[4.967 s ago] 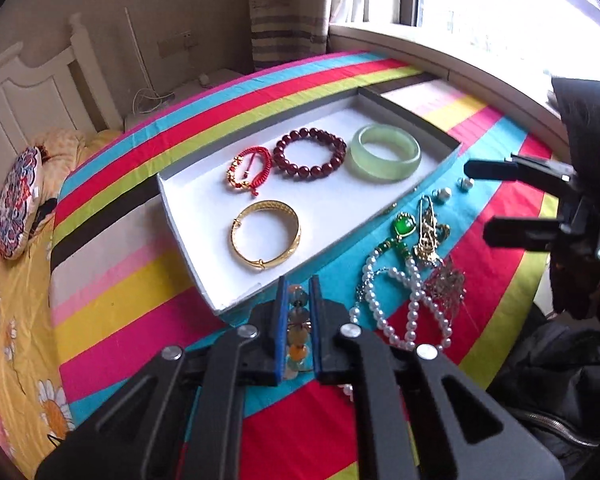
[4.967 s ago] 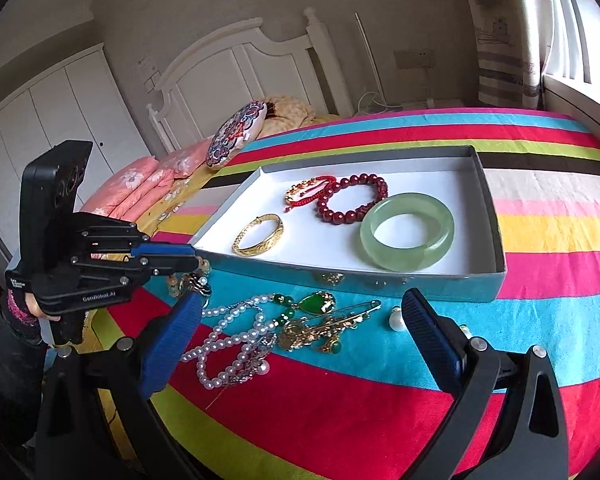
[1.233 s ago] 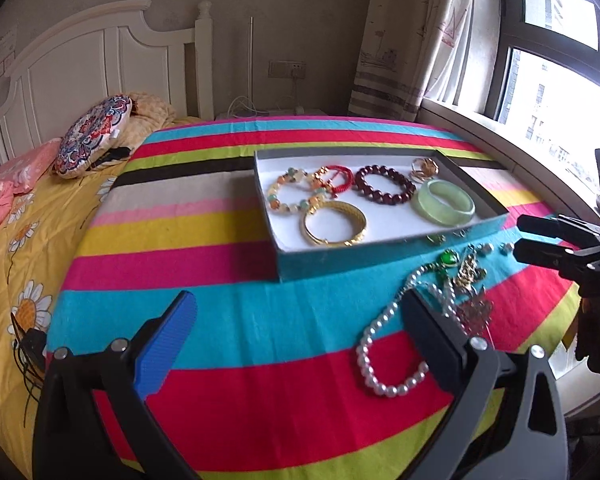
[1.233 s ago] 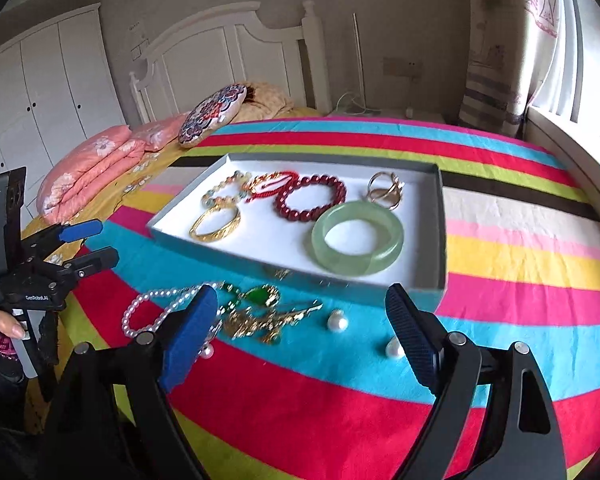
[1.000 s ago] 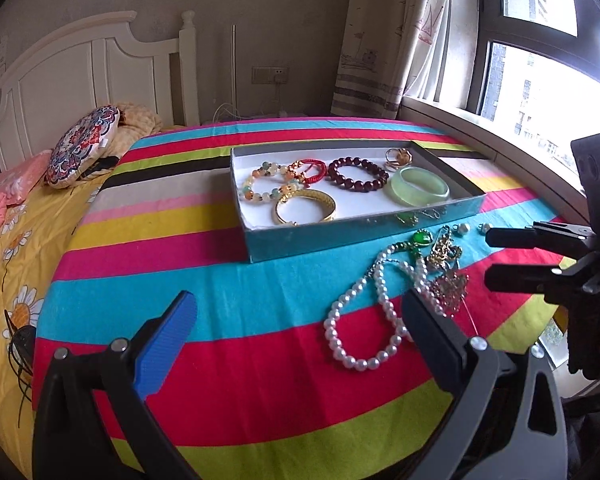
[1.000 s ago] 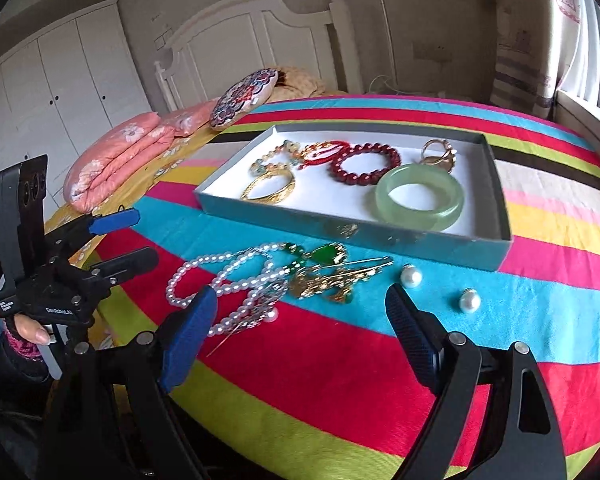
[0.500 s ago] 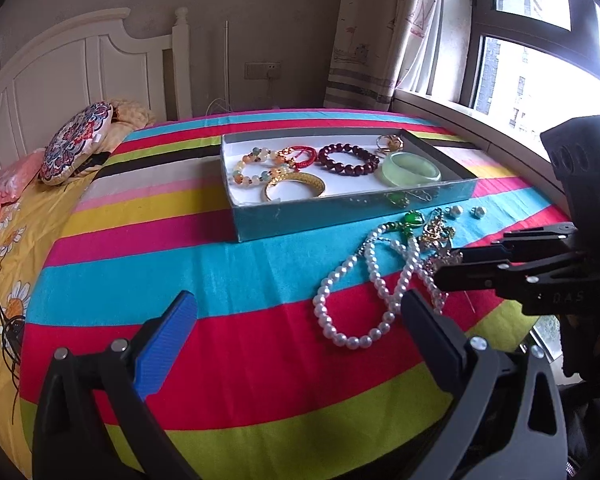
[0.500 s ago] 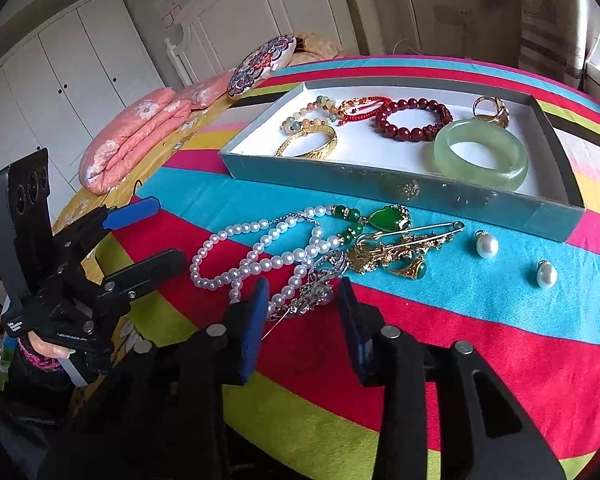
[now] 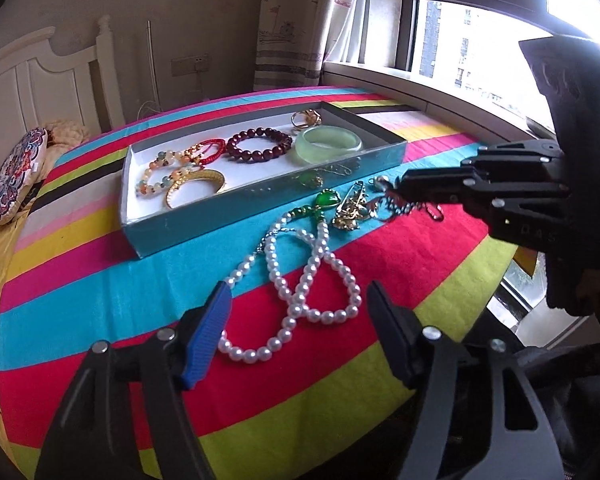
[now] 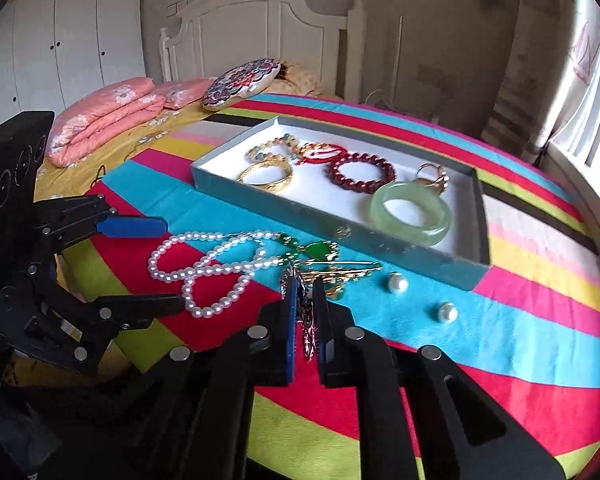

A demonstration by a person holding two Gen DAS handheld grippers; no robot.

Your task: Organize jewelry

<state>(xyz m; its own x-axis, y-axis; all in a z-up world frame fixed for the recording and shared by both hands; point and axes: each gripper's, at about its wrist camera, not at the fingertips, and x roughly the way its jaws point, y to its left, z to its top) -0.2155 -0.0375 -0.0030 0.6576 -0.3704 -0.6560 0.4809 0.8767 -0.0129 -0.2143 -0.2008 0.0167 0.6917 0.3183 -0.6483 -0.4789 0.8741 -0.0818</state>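
A shallow blue box [image 9: 260, 210] [image 10: 340, 232] on the striped cloth holds a gold bangle [image 10: 266, 174], a dark red bead bracelet [image 10: 360, 172], a green jade bangle [image 10: 412, 212], a red cord bracelet, a mixed bead bracelet and gold rings. In front lie a pearl necklace [image 9: 312, 280] [image 10: 208, 264], a green pendant [image 9: 326, 200], a gold brooch [image 9: 350, 210] and two loose pearls [image 10: 396, 282]. My right gripper [image 10: 305, 300] [image 9: 400, 190] is shut on a silver filigree ornament [image 10: 306, 320]. My left gripper [image 9: 300, 308] [image 10: 160, 264] is open and empty over the pearl necklace.
The striped cloth [image 9: 340, 380] covers a round table, whose edge is near both grippers. A bed with pink pillows [image 10: 100, 116] and a patterned cushion [image 10: 240, 80] lies beyond. A window sill [image 9: 440, 96] runs along the right.
My right gripper has closed on the silver ornament beside the pearls. My left gripper has narrowed and moved in over the pearl necklace.
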